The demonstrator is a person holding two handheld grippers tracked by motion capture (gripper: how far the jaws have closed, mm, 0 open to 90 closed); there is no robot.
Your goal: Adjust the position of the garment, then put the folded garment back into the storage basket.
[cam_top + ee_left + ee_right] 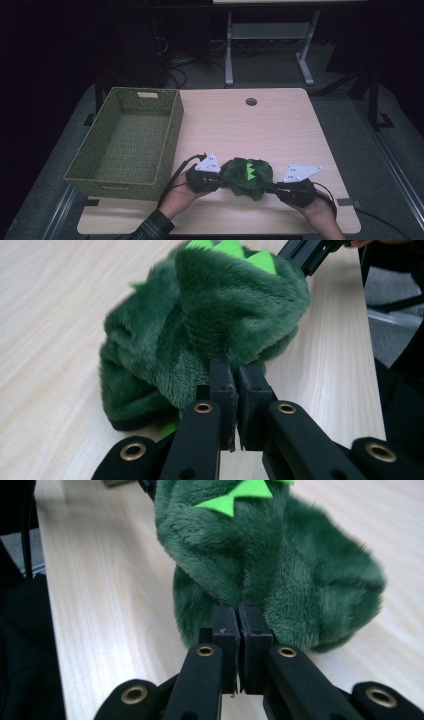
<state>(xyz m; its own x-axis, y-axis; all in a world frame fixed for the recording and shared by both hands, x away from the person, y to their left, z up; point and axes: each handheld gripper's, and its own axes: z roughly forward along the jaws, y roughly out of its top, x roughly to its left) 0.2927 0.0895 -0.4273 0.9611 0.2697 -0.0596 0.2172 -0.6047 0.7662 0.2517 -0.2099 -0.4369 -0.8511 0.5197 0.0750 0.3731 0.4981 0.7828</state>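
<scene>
Broadly, a pale wooden table (280, 130) takes up the middle of the high view, with a dim floor and metal stand legs beyond it. On the table's left side sits a large woven green basket (172, 125), rectangular and with nothing inside, its near corner hanging over the table's front edge. Near the front edge, just right of the basket, lies a dark green plush garment (248, 179), bunched into a soft mound with bright green felt spikes (250, 171) along its top. A person's two forearms come in from below, one to each side of the mound. The left gripper (236, 371) has its black jaws pressed together on a fold of fur at the mound's left edge; the right gripper (237, 611) is clamped likewise on a fold at the opposite edge. Each pinch looks shallow, catching only a small tuck of pile at the jaw tips. The step in hand appears to be carrying the plush between both grippers, probably toward the basket. To do it well, both pinches should hold firm, the hands should travel together without stretching the fabric, and the bundle should clear the basket's near wall before either side lets go.
</scene>
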